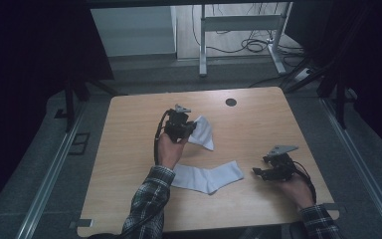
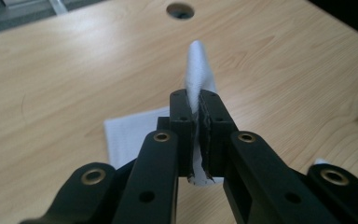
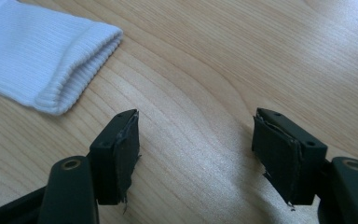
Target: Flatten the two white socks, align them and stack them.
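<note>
A light wooden desk (image 1: 129, 149) with rounded corners carries the scene, a small round dark hole (image 1: 231, 102) set near its far edge. On its near half lies a white ribbed cotton sock (image 1: 209, 177), flat and bent in the middle, its cuff end pointing towards the right hand-held gripper (image 1: 259, 172). A second white sock (image 1: 202, 132) sits further back, just beyond the first. The left hand-held gripper (image 1: 191, 127) has this second sock clamped: in the left gripper view its black jaws stand almost together with a fold of white fabric (image 2: 196, 88) pinched between the pads, part of the sock rising above them and part trailing on the desk below. The right hand-held gripper rests near the desk's right front, its jaws well apart with nothing between them, bare wood showing in the gap; the flat sock's ribbed cuff (image 3: 81, 70) lies near its left jaw, apart from it.
</note>
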`<state>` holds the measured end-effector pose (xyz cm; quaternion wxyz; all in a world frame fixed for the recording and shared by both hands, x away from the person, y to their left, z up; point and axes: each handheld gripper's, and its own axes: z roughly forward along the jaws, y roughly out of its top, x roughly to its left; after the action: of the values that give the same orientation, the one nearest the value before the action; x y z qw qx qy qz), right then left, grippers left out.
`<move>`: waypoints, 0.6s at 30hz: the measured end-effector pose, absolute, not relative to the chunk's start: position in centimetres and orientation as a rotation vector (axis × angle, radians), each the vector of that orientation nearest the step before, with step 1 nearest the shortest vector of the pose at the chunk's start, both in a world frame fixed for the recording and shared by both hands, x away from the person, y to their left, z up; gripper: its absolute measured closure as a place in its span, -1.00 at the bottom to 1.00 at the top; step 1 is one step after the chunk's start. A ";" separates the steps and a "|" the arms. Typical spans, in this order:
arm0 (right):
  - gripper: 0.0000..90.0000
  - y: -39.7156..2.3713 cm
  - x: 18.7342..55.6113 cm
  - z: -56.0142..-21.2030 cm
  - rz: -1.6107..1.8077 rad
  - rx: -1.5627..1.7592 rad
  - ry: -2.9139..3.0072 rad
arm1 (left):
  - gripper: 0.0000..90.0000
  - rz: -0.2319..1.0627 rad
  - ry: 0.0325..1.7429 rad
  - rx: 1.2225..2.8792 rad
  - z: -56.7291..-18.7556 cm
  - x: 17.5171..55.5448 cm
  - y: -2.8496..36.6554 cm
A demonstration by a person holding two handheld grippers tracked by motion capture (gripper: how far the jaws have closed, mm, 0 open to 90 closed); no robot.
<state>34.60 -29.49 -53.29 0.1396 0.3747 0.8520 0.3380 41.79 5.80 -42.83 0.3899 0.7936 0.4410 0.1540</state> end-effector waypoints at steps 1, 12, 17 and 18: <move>-0.31 -29.5 34.6 -53.3 0.976 1.077 2.463 | 0.89 0.392 1.110 2.017 -42.4 41.8 5.4; -0.32 -29.4 34.6 -53.4 0.983 1.071 2.461 | 0.89 0.424 0.993 1.984 -36.8 41.9 1.1; -0.32 -29.5 34.6 -53.4 0.986 1.065 2.460 | 0.89 0.451 0.943 1.927 -33.5 41.1 0.5; -0.33 -29.5 34.6 -53.4 0.988 1.068 2.460 | 0.89 0.464 0.941 1.915 -33.0 41.0 0.6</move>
<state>34.63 -29.47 -53.40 0.1412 0.3699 0.8521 0.3423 40.95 0.63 -33.01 0.4608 0.7783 0.3825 0.1886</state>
